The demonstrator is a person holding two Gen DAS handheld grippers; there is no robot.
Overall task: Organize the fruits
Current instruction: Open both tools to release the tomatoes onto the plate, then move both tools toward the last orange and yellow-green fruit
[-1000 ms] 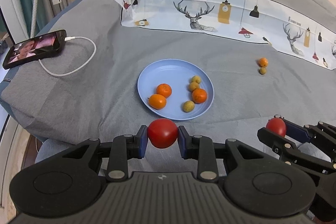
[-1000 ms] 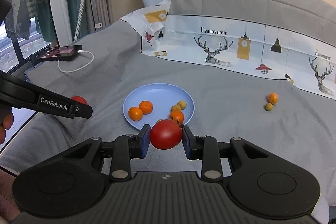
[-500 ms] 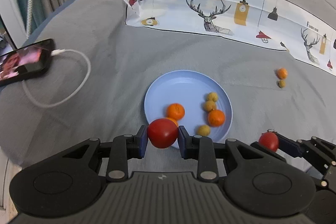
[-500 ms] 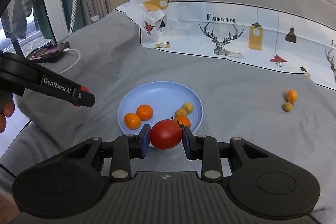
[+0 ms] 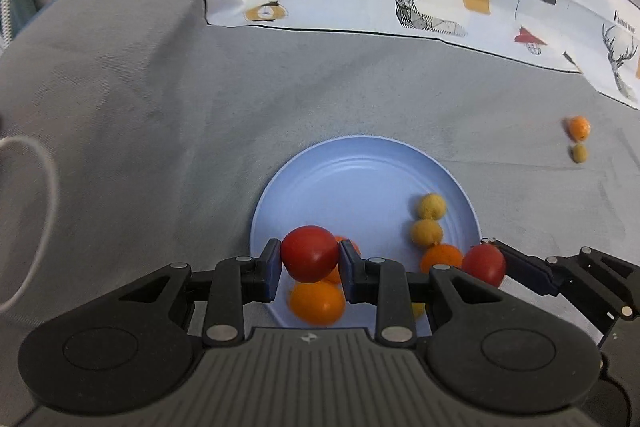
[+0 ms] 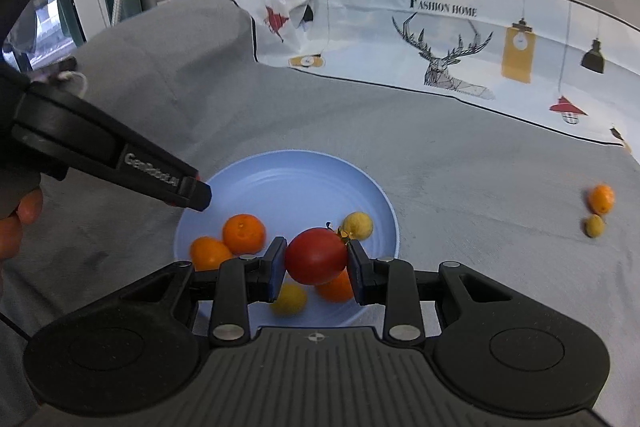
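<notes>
Both grippers have dropped toward the round pale-blue plate; a second ago it lay well ahead on the grey cloth, and now it fills the lower middle of each view. I judge the release to be close.

The left gripper is pressed onto a smooth red tomato, blue pads tight on either side, over the plate's near-left part. The right gripper pinches a second red tomato the same way, over the near part of the plate. Neither fruit seems to rest on the plate yet — both hang in the jaws.

Already on the plate are orange mandarins and small yellow round fruits. One small orange fruit and a small yellow-green fruit lie touching on the cloth at centre right, well apart from the plate, so work remains.

The right view alone shows the left tool side-on at centre left, with fingertips of the person's hand at the left edge. The left view alone shows a loop of white cable at its left edge, and the right tool's tomato at lower right.
</notes>
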